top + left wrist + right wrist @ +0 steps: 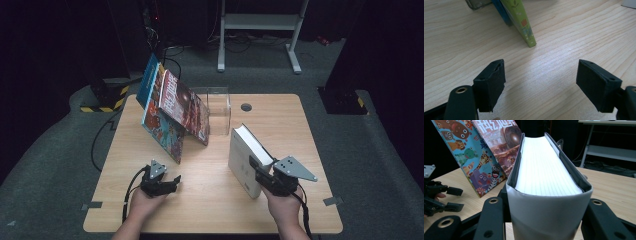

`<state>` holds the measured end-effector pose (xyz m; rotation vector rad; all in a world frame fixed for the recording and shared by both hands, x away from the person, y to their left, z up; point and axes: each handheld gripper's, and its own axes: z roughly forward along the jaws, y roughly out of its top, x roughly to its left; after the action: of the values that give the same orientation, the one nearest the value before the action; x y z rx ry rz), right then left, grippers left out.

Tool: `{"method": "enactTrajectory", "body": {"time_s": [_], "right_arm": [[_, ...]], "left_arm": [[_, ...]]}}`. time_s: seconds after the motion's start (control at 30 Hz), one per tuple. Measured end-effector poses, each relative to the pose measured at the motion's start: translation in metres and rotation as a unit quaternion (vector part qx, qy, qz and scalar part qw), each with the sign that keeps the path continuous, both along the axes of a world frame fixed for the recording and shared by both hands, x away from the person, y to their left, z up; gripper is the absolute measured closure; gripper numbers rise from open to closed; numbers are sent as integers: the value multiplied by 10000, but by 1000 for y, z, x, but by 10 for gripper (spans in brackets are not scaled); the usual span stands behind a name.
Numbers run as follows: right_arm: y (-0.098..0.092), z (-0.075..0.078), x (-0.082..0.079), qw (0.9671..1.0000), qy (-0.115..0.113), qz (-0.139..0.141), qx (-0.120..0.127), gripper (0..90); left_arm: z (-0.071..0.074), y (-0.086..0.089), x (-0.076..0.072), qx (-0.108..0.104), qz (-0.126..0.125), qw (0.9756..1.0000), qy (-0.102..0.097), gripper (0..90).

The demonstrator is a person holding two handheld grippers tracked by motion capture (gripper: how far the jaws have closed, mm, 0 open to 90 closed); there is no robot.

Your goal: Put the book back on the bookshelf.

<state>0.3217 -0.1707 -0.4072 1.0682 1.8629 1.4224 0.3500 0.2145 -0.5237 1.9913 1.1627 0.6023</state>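
Note:
A thick grey book with white pages stands upright on its edge at the table's right. My right gripper is shut on its near end; in the right gripper view the book fills the gap between the jaws of the right gripper. My left gripper rests low over the table's front left. In its own view the left gripper is open, with bare wood between the pads. Two thin colourful books, a cartoon-animal one and a red-brown one, lean at the back left.
A clear plastic box stands behind the leaning books, and a cable hole is beside it. The wooden table has bare room in the middle. A green book edge lies ahead of the left gripper. A white frame stands beyond the table.

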Motion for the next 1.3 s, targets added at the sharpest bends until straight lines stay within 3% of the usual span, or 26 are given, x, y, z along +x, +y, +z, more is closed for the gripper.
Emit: {"method": "enactTrajectory", "body": {"time_s": [0.37,0.57,1.3], "right_arm": [[6,7,9,9999,9,-121,-99,544],[10,11,14,9999,-21,-140,-35,545],[51,32,50,9998,-113,-138,62,545]], "left_arm": [[0,0,1,-34,-6,10000,2,236],[0,0,1,-62,2,10000,25,238],[0,2,1,-127,-73,9999,73,213]]}}
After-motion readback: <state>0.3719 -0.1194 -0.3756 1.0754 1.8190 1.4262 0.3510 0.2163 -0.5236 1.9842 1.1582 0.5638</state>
